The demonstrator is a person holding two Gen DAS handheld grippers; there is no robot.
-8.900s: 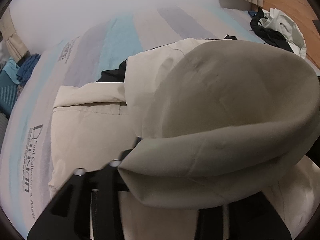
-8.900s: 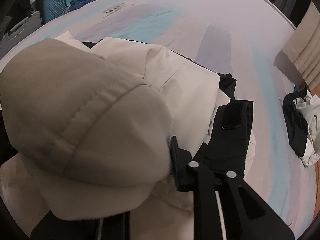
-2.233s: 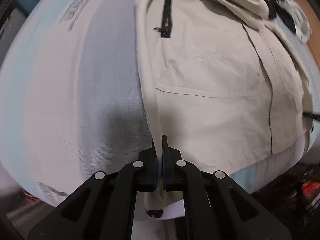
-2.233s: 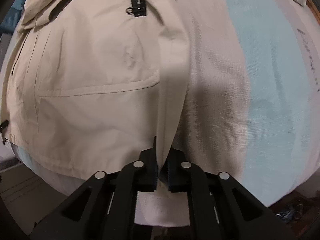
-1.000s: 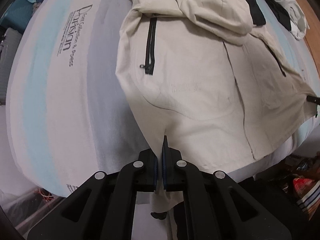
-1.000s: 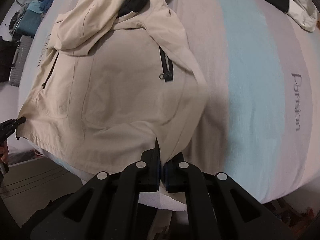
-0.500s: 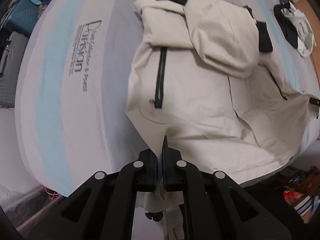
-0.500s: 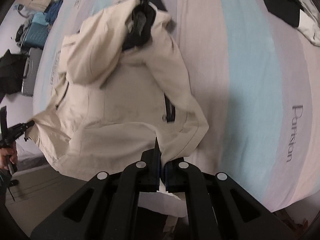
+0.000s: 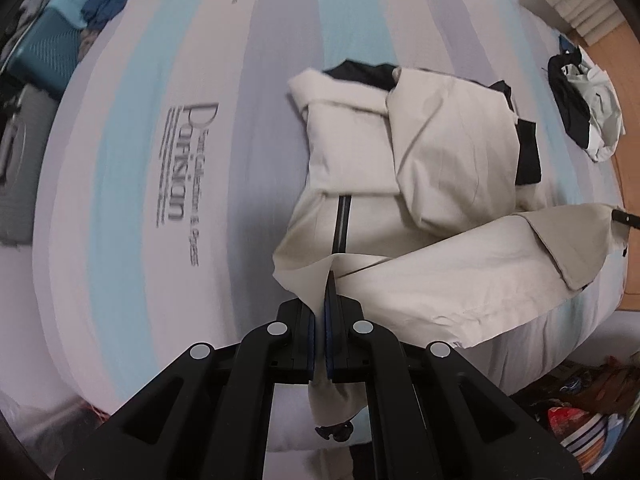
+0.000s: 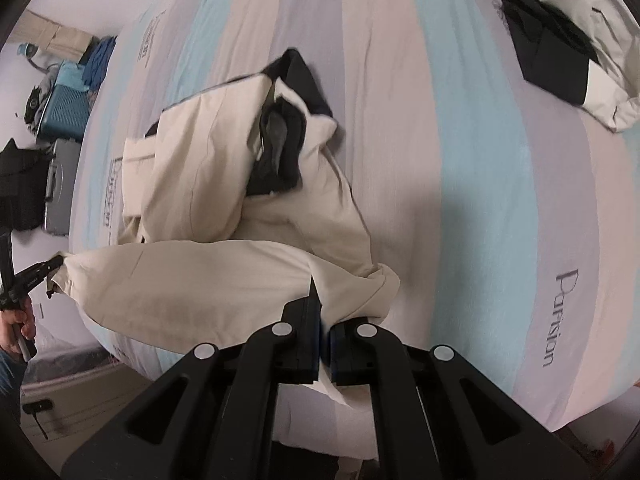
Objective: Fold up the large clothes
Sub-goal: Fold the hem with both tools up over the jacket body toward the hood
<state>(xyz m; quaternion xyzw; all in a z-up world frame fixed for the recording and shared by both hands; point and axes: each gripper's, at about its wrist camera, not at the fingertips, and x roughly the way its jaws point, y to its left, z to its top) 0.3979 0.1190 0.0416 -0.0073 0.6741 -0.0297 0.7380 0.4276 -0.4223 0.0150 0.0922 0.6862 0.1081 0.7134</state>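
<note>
A cream hooded jacket (image 9: 432, 160) with black lining lies on the striped bed (image 9: 160, 80). Its hood and upper half rest flat, while the bottom hem is lifted off the sheet and curls back over the body. My left gripper (image 9: 321, 308) is shut on one hem corner, pointing straight down. My right gripper (image 10: 323, 320) is shut on the other hem corner of the jacket (image 10: 208, 184). The hem stretches as a raised band between them. Each gripper shows small at the far end of that band in the other's view: the right gripper (image 9: 624, 216) and the left gripper (image 10: 40, 272), held by a hand (image 10: 16, 324).
A black-and-white garment (image 10: 568, 48) lies crumpled at the far corner of the bed, and is seen as the same garment (image 9: 584, 108) from the left. Blue suitcases and piled clothes (image 10: 68, 96) stand beside the bed. Bags (image 9: 580, 424) sit on the floor by the near edge.
Both grippers have risen and carried the hem toward the hood. The jacket's lower half has come off the bed and now folds over its upper half, hiding the pockets.
</note>
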